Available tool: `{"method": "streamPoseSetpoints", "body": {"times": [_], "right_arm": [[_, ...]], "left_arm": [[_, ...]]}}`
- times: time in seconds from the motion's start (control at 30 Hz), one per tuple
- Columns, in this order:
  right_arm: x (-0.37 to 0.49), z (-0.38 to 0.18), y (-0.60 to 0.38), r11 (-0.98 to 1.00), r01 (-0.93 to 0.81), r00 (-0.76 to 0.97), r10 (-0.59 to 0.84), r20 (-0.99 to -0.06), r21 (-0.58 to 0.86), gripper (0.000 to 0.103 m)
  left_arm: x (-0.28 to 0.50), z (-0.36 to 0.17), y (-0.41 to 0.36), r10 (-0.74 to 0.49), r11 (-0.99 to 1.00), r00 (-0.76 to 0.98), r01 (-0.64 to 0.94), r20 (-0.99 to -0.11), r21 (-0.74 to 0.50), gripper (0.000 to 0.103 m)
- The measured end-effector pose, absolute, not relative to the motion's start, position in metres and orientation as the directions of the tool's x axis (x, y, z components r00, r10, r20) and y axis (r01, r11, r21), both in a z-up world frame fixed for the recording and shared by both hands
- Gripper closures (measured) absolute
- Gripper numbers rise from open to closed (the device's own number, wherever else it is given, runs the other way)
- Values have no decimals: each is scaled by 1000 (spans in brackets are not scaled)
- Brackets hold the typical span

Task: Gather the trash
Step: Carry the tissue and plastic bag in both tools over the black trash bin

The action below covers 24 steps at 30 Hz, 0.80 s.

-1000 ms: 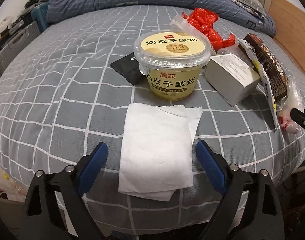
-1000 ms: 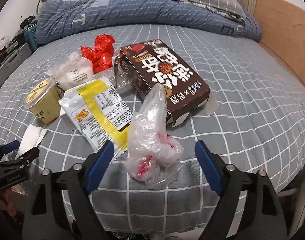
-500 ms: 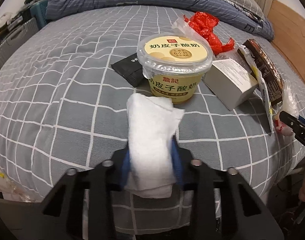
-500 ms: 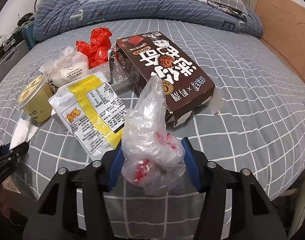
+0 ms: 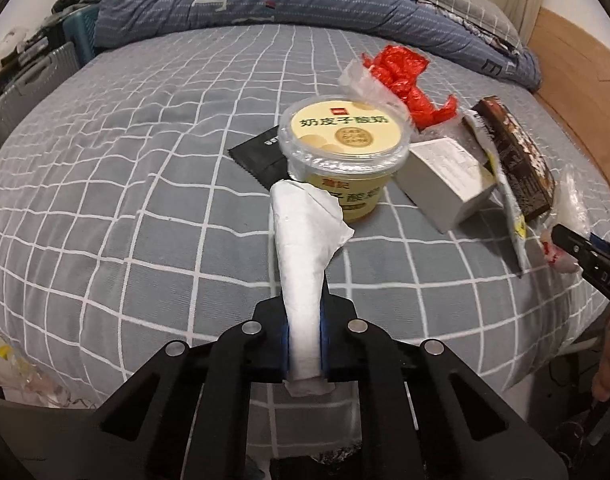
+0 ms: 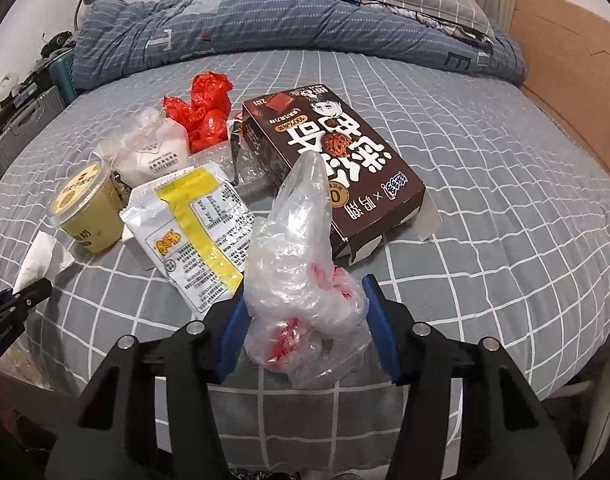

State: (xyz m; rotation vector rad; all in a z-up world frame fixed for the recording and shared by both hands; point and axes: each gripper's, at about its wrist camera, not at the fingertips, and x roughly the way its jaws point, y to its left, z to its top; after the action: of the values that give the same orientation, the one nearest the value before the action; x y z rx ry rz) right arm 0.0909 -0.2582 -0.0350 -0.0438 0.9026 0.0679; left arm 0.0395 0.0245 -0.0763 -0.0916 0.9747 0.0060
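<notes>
My left gripper point(image 5: 304, 334) is shut on a white paper tissue point(image 5: 305, 248), which stands up crumpled between the blue pads at the near edge of the bed. My right gripper point(image 6: 305, 320) is shut on a clear crumpled plastic bag point(image 6: 301, 264) with red print. The tissue also shows at the far left of the right wrist view point(image 6: 39, 254), and the right gripper shows at the right edge of the left wrist view point(image 5: 585, 250).
On the grey checked bed point(image 5: 125, 152) lie a yellow yogurt cup point(image 5: 343, 148), a black sachet point(image 5: 261, 154), a white box point(image 5: 445, 176), a red bag point(image 6: 205, 116), a yellow-white snack packet point(image 6: 197, 236) and a brown carton point(image 6: 337, 168). A blue duvet point(image 6: 265, 28) lies behind.
Both grippers closed from wide open: the left onto the tissue, the right onto the plastic bag. The tissue is now bunched and lifted upright off the bed.
</notes>
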Motion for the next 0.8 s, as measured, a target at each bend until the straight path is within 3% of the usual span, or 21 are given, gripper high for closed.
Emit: {"method": "streamPoseSetpoints", "body": {"times": [0.8], "right_arm": [[13, 57, -238, 993, -118, 687, 79, -722, -4, 51]], "left_arm": [[-26, 7, -9, -99, 993, 633, 7, -768, -122, 94]]}}
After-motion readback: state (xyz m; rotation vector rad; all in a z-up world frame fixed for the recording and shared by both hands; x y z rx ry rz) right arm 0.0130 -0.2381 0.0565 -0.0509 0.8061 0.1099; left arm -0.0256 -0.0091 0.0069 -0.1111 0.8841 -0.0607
